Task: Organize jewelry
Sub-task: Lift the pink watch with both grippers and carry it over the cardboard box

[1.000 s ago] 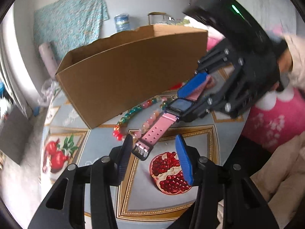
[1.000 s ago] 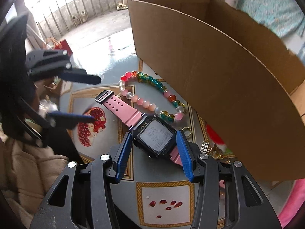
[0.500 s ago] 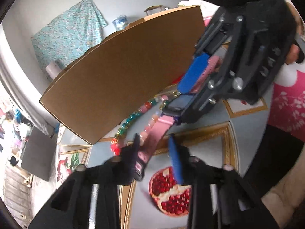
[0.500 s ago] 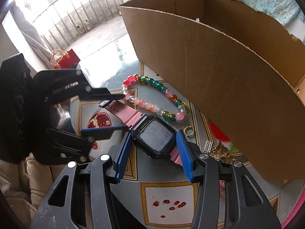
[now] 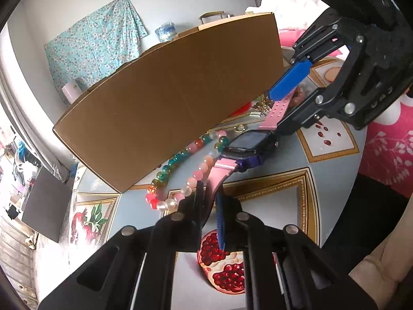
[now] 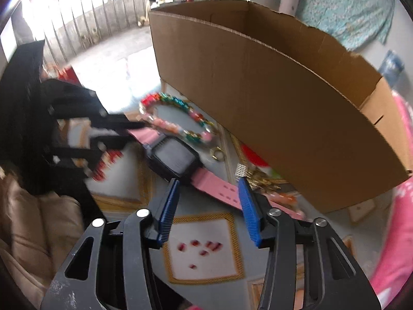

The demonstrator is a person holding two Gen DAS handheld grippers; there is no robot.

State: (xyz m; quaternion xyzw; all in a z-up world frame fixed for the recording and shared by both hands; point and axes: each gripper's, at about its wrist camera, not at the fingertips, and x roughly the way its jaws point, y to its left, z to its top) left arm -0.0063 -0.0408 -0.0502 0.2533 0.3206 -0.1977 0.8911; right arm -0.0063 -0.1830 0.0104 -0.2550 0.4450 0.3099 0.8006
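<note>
Patterned tablecloth (image 5: 284,188); left gripper (image 5: 209,206) closing on watch (image 5: 247,144) strap, tilted down

A pale white wall (image 5: 77,7) fills the upper left of the left wrist frame, a turquoise floral cloth (image 5: 95,38) hanging on it; bright daylight floods a grey metal balcony railing (image 6: 85,23) at the right wrist frame's upper left; a dark grey cabinet (image 5: 44,204) stands lower left.
</note>
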